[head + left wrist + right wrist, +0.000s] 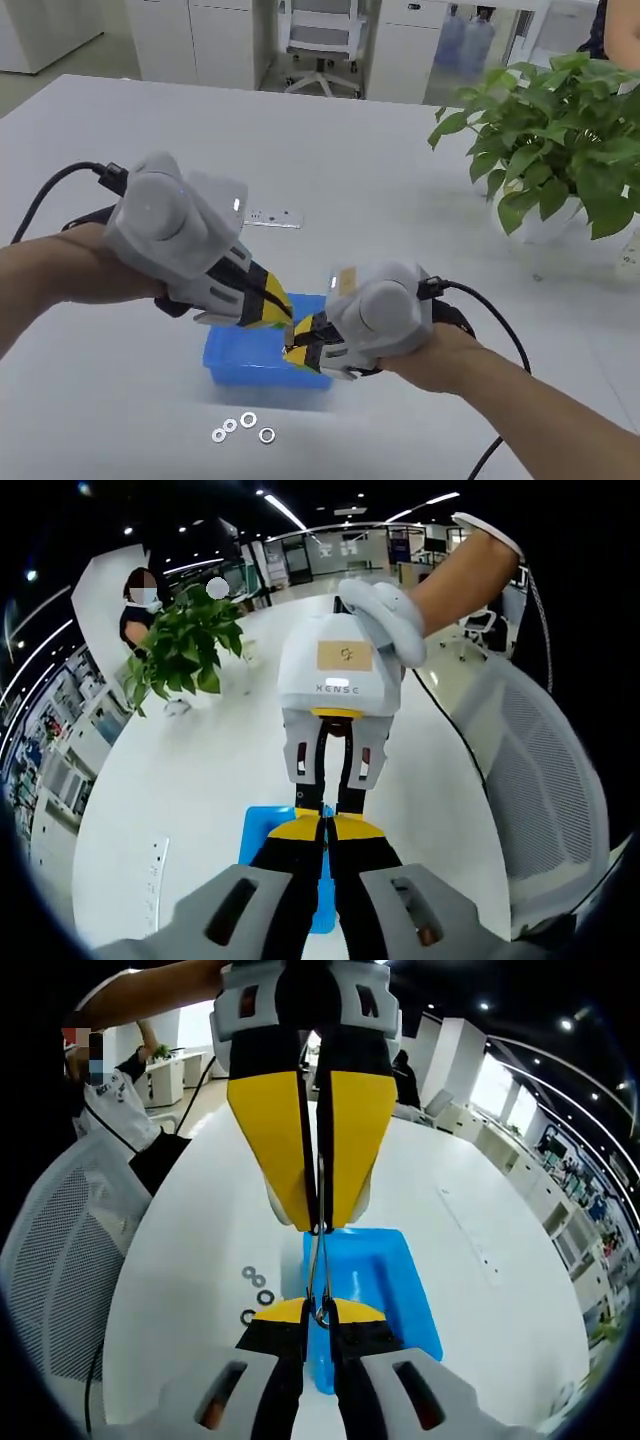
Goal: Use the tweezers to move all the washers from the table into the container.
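Thin metal tweezers (pixel 319 1260) run between my two grippers, which meet tip to tip over the blue container (pixel 225 362). My left gripper (pixel 283 310) comes in from the left, its yellow jaws shut on one end of the tweezers. From the right, my right gripper (pixel 293 352) has its jaws shut on the other end. In the right gripper view my own jaws (pixel 320 1312) pinch the tweezers' looped end, with the left gripper (pixel 318 1222) above. Several small washers (pixel 244 427) lie on the white table just in front of the container, also seen as washers (pixel 256 1295).
A potted green plant (pixel 560 130) stands at the far right of the table. A white power strip (pixel 272 217) lies behind the grippers. An office chair (pixel 322 40) stands beyond the table's far edge. A person (pixel 140 600) stands behind the plant.
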